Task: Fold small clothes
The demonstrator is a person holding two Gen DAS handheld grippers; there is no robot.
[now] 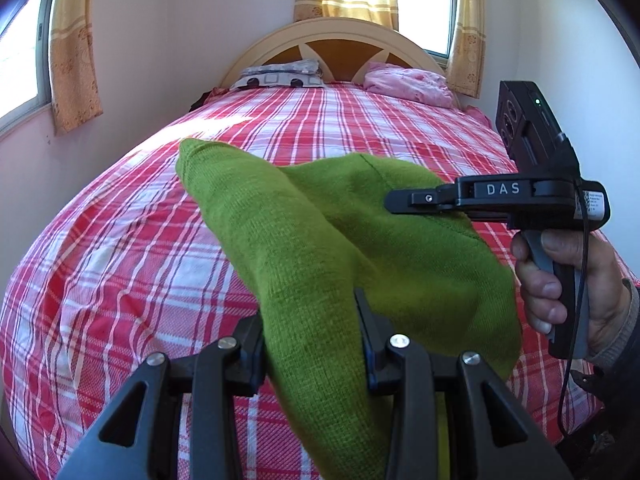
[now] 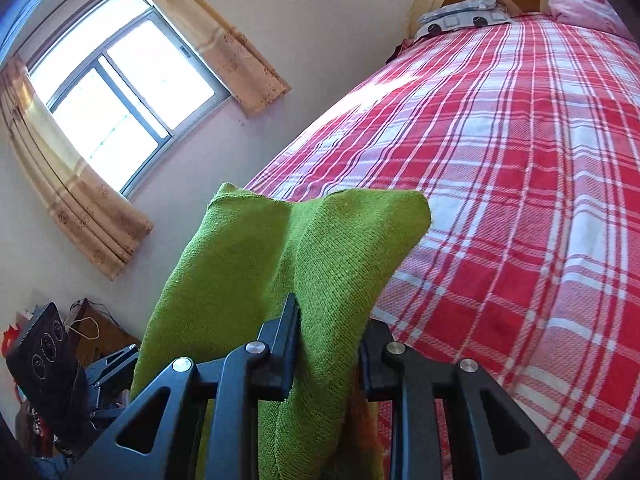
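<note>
Gripping green knit garment (image 1: 320,240), left claw (image 1: 312,344) and right claw (image 2: 328,344) clamped on fabric, long axis toward headboard (image 1: 340,36).

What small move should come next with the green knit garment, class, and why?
Probably lower it flat onto the plaid bedspread. Both the left gripper and right gripper pinch the green knit garment, which hangs bunched above the bed, so no fold can start.

The left tongs (image 1: 312,344) are clamped on a green knitted garment (image 1: 320,240), which drapes forward from between their fingers over the bed's red-and-white plaid sheet (image 1: 120,248). To the right, a hand (image 1: 568,284) holds the right tongs (image 1: 394,201) by the grip, their closed tips reaching over the green knit. Near the wooden headboard (image 1: 340,36) lie a grey patterned pillow (image 1: 280,74) and a pink pillow (image 1: 408,82).
</note>
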